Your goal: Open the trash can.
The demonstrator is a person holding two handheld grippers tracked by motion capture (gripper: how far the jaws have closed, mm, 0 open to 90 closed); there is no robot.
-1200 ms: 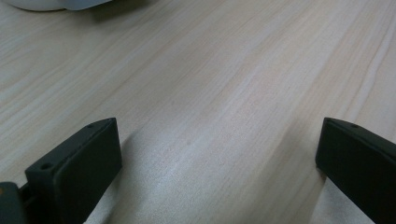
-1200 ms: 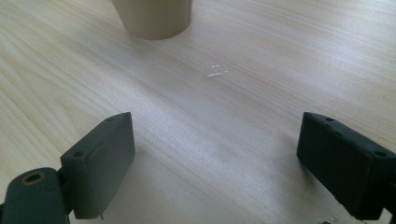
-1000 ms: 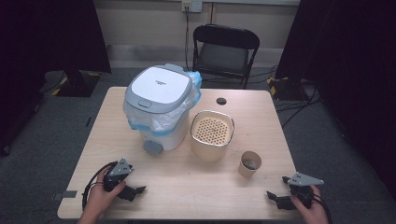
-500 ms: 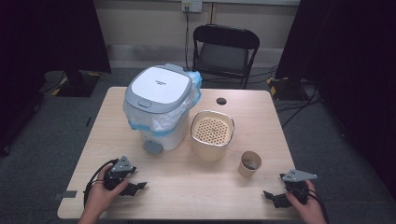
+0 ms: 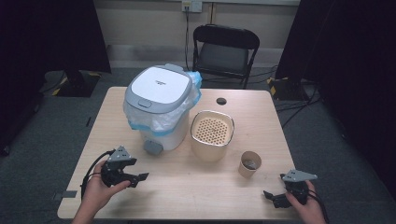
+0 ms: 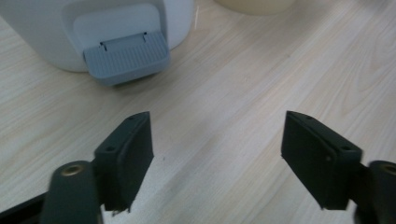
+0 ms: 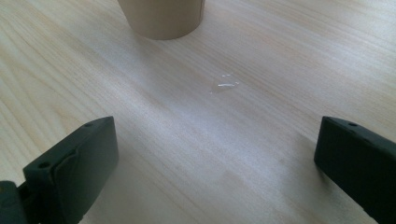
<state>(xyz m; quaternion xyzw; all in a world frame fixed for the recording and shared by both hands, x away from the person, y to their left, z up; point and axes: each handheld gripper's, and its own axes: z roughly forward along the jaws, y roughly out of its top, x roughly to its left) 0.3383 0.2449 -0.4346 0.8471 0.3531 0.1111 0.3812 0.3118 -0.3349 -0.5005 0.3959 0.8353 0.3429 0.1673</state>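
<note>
A white pedal bin [image 5: 159,109] with a grey lid and a plastic liner stands on the wooden table [image 5: 196,196]. Its grey pedal [image 6: 126,58] faces my left gripper [image 5: 139,178], which hovers just above the table at the front left. In the left gripper view that gripper [image 6: 217,163] is open; its jaws have just been closing a little, with only bare wood between them. My right gripper [image 5: 272,198] rests at the front right, open. Its jaws [image 7: 217,172] have just been opening wider and hold nothing. A brown paper cup [image 7: 161,16] stands just ahead of it.
A beige container [image 5: 212,135] with a perforated top sits right of the bin, and the paper cup [image 5: 250,164] is to its front right. A small black disc [image 5: 221,101] lies near the far edge. A black folding chair [image 5: 224,46] stands behind the table. A small clear smear [image 7: 224,85] marks the wood.
My left gripper has lifted slightly off the table and its jaws have narrowed. The right gripper has stayed in place at the front right.
</note>
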